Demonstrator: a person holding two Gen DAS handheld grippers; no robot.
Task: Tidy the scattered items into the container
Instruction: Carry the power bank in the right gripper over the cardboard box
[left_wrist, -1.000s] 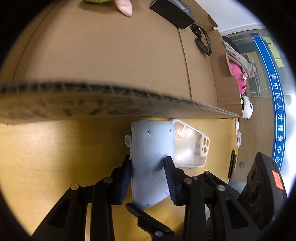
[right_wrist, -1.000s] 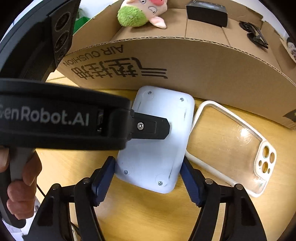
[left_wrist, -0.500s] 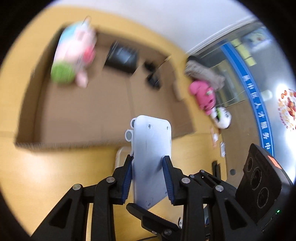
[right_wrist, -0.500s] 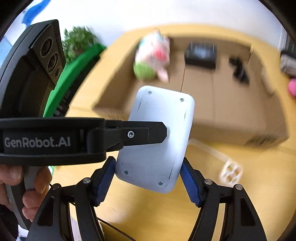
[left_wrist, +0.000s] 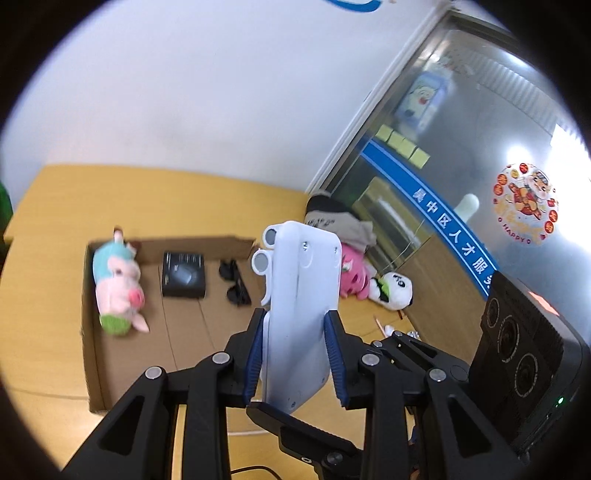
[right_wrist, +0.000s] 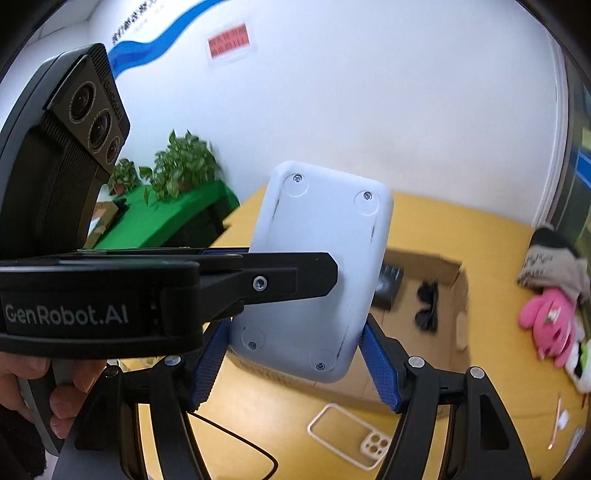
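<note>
While both grippers hold it off the yellow table (right_wrist: 480, 236), the white device (right_wrist: 314, 269) shows its smooth, pale matte plastic back: a flat rounded rectangle with four small screws set in shallow round recesses near the corners, thin dark scuff lines along its long edges, and two short round barrels jutting from one upper side. The left gripper (left_wrist: 295, 354) pinches it across its thin faces, ribbed blue pads pressed flat on the plastic. The right gripper (right_wrist: 295, 358) clamps the wider span, its blue pads against the two long edges near the lower end. The device hangs in the air above the near side of the open cardboard box (left_wrist: 88, 332), touching nothing else.

Down in the box lie a soft plush pig (left_wrist: 116, 288) in pink, white and teal, a boxy black case (left_wrist: 183, 275), and dark sunglasses (left_wrist: 234, 282). On the table just outside the box's near wall rests a clear phone case (right_wrist: 351, 435) with a pale rim. Off to the side, a fuzzy pink plush (right_wrist: 546, 321) sits beside a panda toy (left_wrist: 393, 290).
</note>
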